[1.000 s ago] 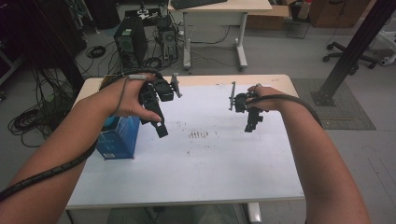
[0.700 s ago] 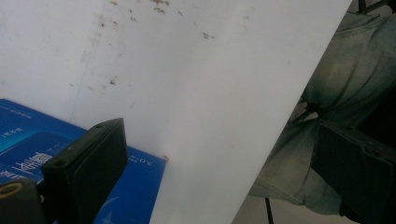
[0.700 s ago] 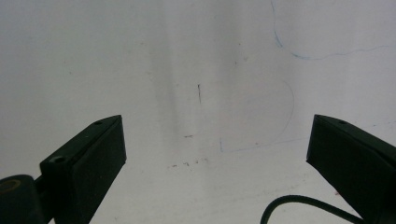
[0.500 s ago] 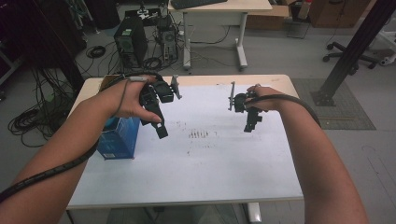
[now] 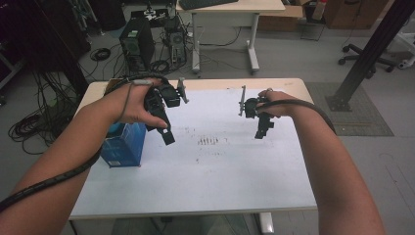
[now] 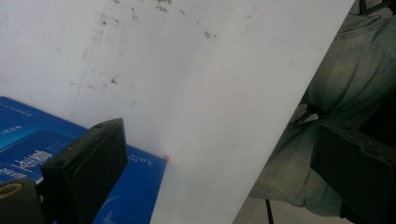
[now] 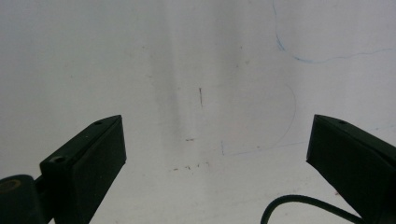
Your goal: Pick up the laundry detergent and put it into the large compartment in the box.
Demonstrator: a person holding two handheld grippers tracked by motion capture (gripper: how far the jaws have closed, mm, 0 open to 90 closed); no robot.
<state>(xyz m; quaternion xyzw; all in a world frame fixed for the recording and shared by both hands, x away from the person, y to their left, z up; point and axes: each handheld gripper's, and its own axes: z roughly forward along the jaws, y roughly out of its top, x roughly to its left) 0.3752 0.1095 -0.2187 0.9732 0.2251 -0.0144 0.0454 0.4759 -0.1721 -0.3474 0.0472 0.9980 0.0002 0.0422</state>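
In the high view the left gripper (image 5: 165,128) hung left of the frame's centre, above the white table (image 5: 220,181), and the right gripper (image 5: 262,128) hung right of centre at about the same height in the picture; neither touched anything. Each gripper's own view showed its two black jaws spread wide with bare tabletop between them and nothing in their hold. The blue box (image 5: 122,147), the nearest object to either tool, stood at the left of the high view near the table's left edge, just below and to the left of the left gripper and partly under that hand. In the left gripper view the same box (image 6: 28,144) sat in the lower left corner, behind the left-hand jaw, with the table edge running diagonally down the right side of the frame. The right gripper view looked onto plain tabletop with faint pen marks (image 7: 285,93) toward the upper right. This looked like an approach stage, both tools poised and empty, with the box the likely target. A next move would probably call for the left gripper to swing toward the box, line its wide jaws across two opposite faces, and lower before closing; whether the box's width fits the opening could not be judged.
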